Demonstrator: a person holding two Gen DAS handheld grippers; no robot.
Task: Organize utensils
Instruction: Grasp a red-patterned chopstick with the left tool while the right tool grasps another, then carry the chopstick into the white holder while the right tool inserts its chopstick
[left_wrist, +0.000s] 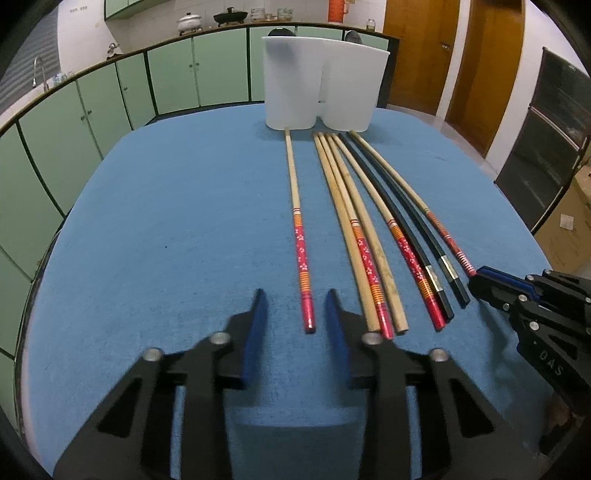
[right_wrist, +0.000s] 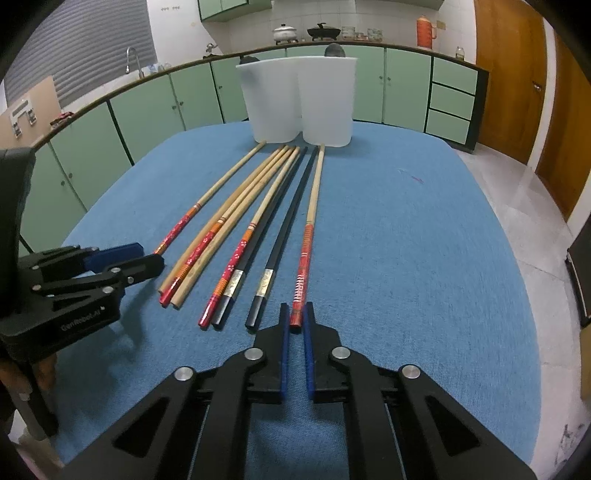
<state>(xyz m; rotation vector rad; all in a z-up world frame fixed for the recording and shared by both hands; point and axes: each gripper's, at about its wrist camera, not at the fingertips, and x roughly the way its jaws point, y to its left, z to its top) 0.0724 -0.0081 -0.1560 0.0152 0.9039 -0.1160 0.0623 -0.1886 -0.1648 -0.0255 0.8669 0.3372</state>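
Observation:
Several chopsticks lie side by side on the blue table (left_wrist: 166, 221), tips toward a white two-part holder (left_wrist: 321, 88) at the far edge. My left gripper (left_wrist: 297, 308) is open, its jaws either side of the handle end of the leftmost red-flowered chopstick (left_wrist: 301, 254), apart from it. My right gripper (right_wrist: 295, 319) has its jaws narrowly apart around the end of the rightmost red-striped chopstick (right_wrist: 304, 258). Two black chopsticks (right_wrist: 280, 236) and several bamboo ones (right_wrist: 236, 218) lie between. The holder also shows in the right wrist view (right_wrist: 299, 99).
Green kitchen cabinets (left_wrist: 92, 110) run behind the table with pots on the counter. Wooden doors (left_wrist: 443, 55) stand at the right. A cardboard box (left_wrist: 569, 221) sits beside the table's right edge.

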